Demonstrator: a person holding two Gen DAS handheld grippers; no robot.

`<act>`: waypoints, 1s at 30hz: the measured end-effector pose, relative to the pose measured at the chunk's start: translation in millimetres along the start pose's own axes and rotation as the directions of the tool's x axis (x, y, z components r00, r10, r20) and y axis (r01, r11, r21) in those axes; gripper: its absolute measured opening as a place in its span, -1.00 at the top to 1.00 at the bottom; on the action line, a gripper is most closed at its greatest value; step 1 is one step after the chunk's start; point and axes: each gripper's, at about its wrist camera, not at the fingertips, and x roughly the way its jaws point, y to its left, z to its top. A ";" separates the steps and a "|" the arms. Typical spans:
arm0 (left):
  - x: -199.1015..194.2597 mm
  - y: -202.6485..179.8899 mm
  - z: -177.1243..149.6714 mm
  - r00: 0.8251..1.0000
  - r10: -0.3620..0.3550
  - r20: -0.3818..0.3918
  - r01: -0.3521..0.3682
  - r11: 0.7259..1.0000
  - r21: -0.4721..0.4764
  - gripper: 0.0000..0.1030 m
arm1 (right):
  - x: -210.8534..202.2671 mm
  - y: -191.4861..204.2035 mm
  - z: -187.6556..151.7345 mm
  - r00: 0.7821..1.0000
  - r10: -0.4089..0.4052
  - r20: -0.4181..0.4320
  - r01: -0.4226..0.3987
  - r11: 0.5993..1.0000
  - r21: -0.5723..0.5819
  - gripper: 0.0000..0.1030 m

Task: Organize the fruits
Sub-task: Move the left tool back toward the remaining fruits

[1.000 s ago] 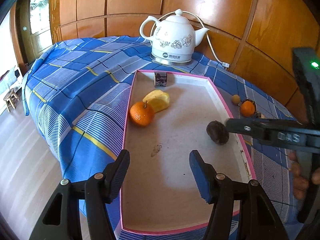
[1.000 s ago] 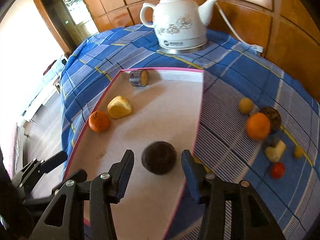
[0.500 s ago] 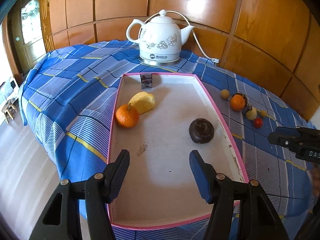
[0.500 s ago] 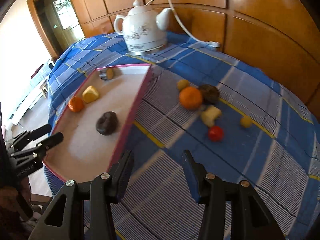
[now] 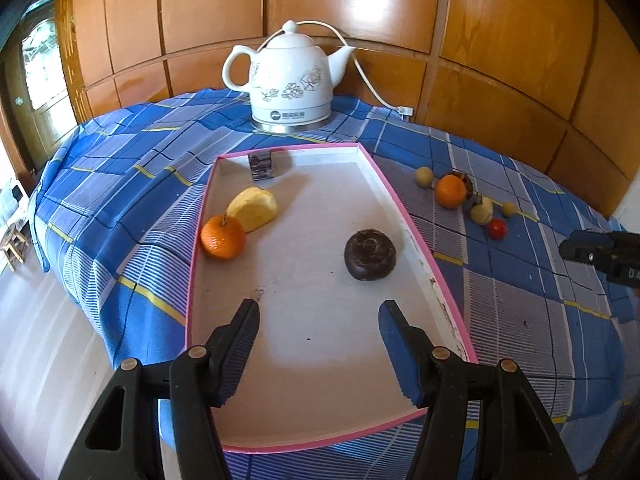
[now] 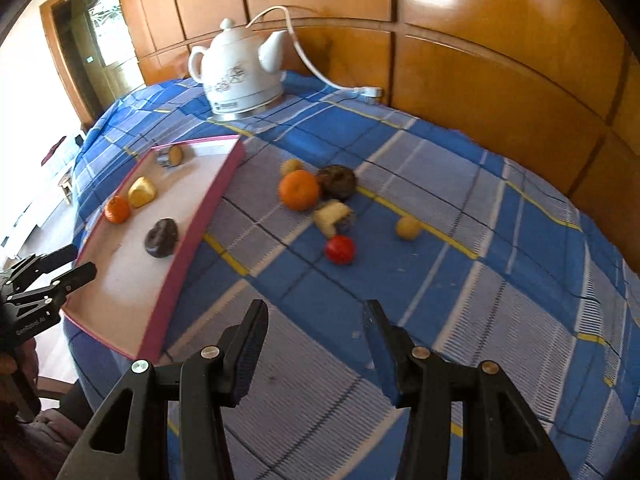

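A pink-rimmed tray [image 5: 312, 280] holds an orange [image 5: 222, 238], a yellow fruit piece [image 5: 253, 208], a dark round fruit [image 5: 370, 255] and a small can [image 5: 262, 165]. My left gripper [image 5: 319, 312] hovers open over the tray's near half, holding nothing. Loose fruits lie on the cloth right of the tray: an orange [image 6: 299, 190], a dark fruit [image 6: 338, 181], a pale piece [image 6: 332, 216], a red fruit [image 6: 340, 249] and two small yellow ones [image 6: 408, 227]. My right gripper [image 6: 315, 312] stands open and empty above bare cloth, short of the red fruit.
A white electric kettle [image 5: 288, 84] with its cord stands behind the tray on the blue checked tablecloth [image 6: 500, 280]. Wooden wall panels close off the back and right. The table drops off at the left to the floor.
The right gripper has left the dark fruit lying in the tray and swung right, over the cloth before the loose fruits. The left gripper has shifted a little above the tray.
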 end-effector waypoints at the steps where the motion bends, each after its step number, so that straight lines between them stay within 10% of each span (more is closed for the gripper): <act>1: 0.6 -1.5 0.0 1.000 -0.001 -0.003 0.001 1.000 0.005 -0.22 | -0.3 -5.1 -0.4 1.000 -0.009 -0.001 0.009 1.000 0.004 0.03; 13: 4.5 -35.8 19.7 0.998 -0.065 -0.015 0.066 0.993 0.103 -0.21 | 15.8 -82.8 -15.5 0.993 -0.110 -0.047 0.117 0.973 0.201 0.03; 30: 61.0 -76.5 95.5 0.970 -0.200 -0.136 0.207 0.977 0.041 0.14 | 9.4 -70.3 -9.1 0.998 -0.045 -0.033 0.050 0.979 0.198 0.03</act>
